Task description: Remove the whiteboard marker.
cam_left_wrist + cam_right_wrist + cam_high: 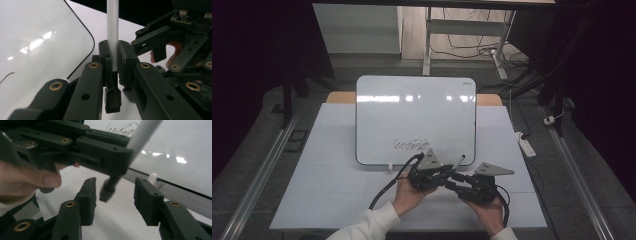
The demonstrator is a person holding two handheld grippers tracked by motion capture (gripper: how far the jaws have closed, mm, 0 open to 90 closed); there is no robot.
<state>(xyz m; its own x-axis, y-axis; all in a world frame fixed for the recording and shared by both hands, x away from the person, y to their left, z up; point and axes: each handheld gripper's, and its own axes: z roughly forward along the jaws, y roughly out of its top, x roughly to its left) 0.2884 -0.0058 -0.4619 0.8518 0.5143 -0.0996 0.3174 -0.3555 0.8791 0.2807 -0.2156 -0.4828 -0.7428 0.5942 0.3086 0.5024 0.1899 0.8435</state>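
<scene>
A whiteboard (412,115) lies on the white table top, with a black scribble (411,145) near its front edge. My left gripper (113,47) is shut on the white barrel of a marker (112,22), and the marker's black end (113,100) pokes out below the jaws. In the high view the left gripper (446,175) sits just in front of the board, with the marker (458,162) slanting up from it. My right gripper (116,185) faces it, jaws open on either side of the black end (107,191) without touching it. The two grippers nearly meet, the right gripper (455,181) coming from the right.
A small white knob (152,177) sticks up at the board's front edge. The white table sheet (327,190) spreads to the left and front. A power strip (525,142) lies on the floor at the right, and a desk frame (428,45) stands beyond the table.
</scene>
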